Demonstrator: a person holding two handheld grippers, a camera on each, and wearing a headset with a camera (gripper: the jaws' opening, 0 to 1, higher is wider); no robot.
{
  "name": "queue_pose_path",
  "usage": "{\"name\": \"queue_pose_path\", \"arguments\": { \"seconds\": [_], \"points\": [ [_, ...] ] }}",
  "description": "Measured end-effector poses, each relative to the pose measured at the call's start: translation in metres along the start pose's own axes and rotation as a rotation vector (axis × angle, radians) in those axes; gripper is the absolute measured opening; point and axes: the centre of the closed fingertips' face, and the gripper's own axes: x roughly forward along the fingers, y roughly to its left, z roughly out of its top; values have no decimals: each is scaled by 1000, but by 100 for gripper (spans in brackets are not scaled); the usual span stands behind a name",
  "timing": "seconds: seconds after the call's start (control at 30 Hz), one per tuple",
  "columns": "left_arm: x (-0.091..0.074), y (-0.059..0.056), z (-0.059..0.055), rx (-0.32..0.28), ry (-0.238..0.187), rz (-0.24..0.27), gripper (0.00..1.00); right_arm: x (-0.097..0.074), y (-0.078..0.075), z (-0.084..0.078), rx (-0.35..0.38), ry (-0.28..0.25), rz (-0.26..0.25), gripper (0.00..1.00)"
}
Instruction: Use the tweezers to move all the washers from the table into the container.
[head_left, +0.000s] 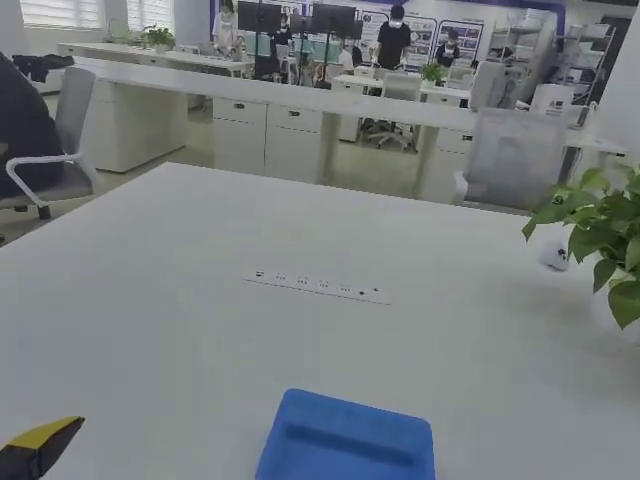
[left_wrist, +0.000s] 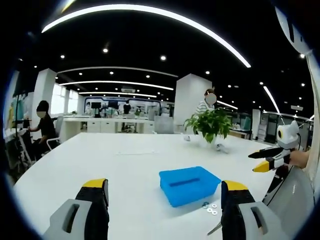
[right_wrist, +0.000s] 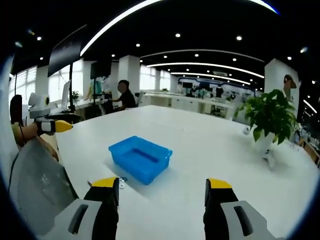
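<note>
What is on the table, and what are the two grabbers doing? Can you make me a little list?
table: white and wide
container: blue, open on top, on the table
washers: a few small rings on the table beside the container, not in it
left gripper: open, holding nothing
right gripper: open, holding nothing
plant: green and leafy, on the table

The head view looks forward over the surface (head_left: 150, 330); both gripper views sit low, angled inward, all sharing the blue container (head_left: 345, 440).
</note>
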Motion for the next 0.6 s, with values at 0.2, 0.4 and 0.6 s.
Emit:
{"name": "queue_pose_path", "arguments": {
  "seconds": [0.2,0.4,0.6],
  "points": [
    [1,-3,-3,21,24,-5,95,-4,-15,1,40,-24,-52,68],
    [1,0,-1,11,18,12,95,-7,-21,0,88,-32,-65,67],
    [1,0,-3,11,28,15,95,-6,-18,-1,78,-26,-59,67]
  ]
}}
